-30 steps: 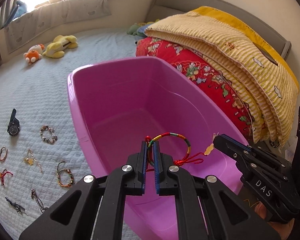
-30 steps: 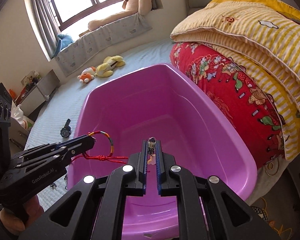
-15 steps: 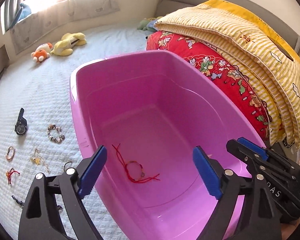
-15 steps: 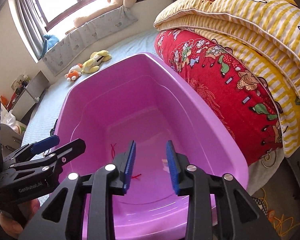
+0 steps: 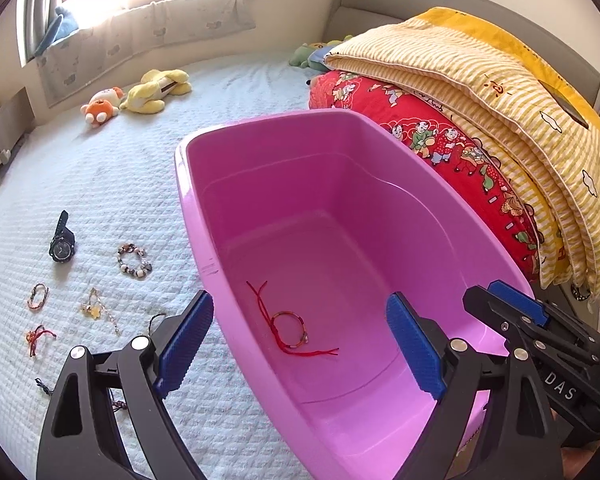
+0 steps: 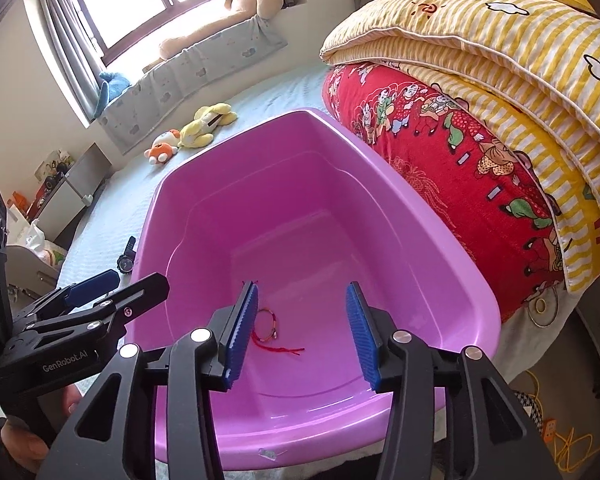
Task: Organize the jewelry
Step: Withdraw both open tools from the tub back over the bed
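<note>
A pink plastic tub (image 5: 196, 240) (image 6: 440, 240) stands on the bed. A braided bracelet with red cords (image 5: 290, 326) (image 6: 270, 326) lies on its floor. My left gripper (image 5: 300, 344) is open and empty, its fingers astride the tub's left wall. My right gripper (image 6: 302, 334) is open and empty above the tub's near end. On the bedspread left of the tub lie a black watch (image 5: 62, 240), a beaded bracelet (image 5: 134, 260), a gold pendant chain (image 5: 96, 310), a small braided bracelet (image 5: 38, 296) and a red knotted cord (image 5: 36, 338).
A folded red and yellow striped quilt (image 5: 480, 120) (image 6: 480, 100) lies right of the tub. Plush toys (image 5: 140, 94) sit far back on the bed. The other gripper shows at the edge of each view. The bed's near edge runs under the tub.
Both grippers have opened and pulled back. The left one let go of the braided bracelet, which now lies on the tub floor. The right one let go of a small yellow piece, no longer visible.
</note>
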The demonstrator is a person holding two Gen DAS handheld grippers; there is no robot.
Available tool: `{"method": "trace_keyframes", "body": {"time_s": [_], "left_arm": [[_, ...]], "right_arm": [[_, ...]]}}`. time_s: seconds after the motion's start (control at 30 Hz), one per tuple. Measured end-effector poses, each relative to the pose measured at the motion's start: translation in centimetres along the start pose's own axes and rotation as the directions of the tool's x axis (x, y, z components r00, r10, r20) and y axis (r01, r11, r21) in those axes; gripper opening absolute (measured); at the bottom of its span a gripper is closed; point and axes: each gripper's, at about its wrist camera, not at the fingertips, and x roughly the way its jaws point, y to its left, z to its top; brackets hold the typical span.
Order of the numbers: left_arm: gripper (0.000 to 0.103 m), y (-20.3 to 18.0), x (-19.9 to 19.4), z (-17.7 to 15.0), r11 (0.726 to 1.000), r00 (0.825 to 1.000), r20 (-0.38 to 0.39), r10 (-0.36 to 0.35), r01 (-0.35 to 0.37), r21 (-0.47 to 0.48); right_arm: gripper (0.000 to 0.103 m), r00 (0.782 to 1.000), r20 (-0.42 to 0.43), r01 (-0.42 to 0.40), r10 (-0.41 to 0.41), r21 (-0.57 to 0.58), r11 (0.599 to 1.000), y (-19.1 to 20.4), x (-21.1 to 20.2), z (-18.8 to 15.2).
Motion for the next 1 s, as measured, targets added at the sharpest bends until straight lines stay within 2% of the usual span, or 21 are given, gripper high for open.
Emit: {"method": "trace_keyframes", "body": {"time_s": [0.33,0.43,0.57,0.7,0.8,0.9,1.0], "left_arm": [[0.087,2.8,-2.3,-1.7,0.999,0.999,0.011,0.042,-0.041,-0.036],[0.091,4.2,-3.2,-2.5,0.997,0.998,0.023,0.058,-0.056,-0.061],[0.095,6.5,-4.3,-4.0,0.993,0.997,0.033,0.063,-0.059,-0.106],[0.095,9.3,-5.1,-6.1,0.986,0.996,0.022,0.085,-0.081,-0.145],[0.095,11.9,-5.9,-7.9,0.976,0.994,0.027,0.109,-0.101,-0.194],[0.095,14.8,-7.0,-9.8,0.958,0.986,0.037,0.165,-0.151,-0.244],[0.095,17.9,-7.9,-11.8,0.931,0.966,0.023,0.257,-0.241,-0.276]], "right_arm": [[0.051,0.999,0.0,-0.039,0.039,-0.031,0.999,3.2,-0.3,-1.2],[0.052,0.998,-0.002,-0.056,0.056,-0.048,0.997,4.4,-0.3,-1.5],[0.057,0.996,-0.016,-0.087,0.086,-0.083,0.993,6.4,-0.2,-1.9],[0.057,0.992,-0.033,-0.129,0.125,-0.136,0.982,8.9,0.0,-2.6],[0.061,0.986,-0.026,-0.165,0.162,-0.177,0.97,11.0,-0.3,-3.2],[0.063,0.978,-0.025,-0.207,0.206,-0.216,0.954,12.9,-0.5,-4.0],[0.064,0.97,-0.02,-0.241,0.244,-0.249,0.938,14.8,-0.8,-4.8]]}}
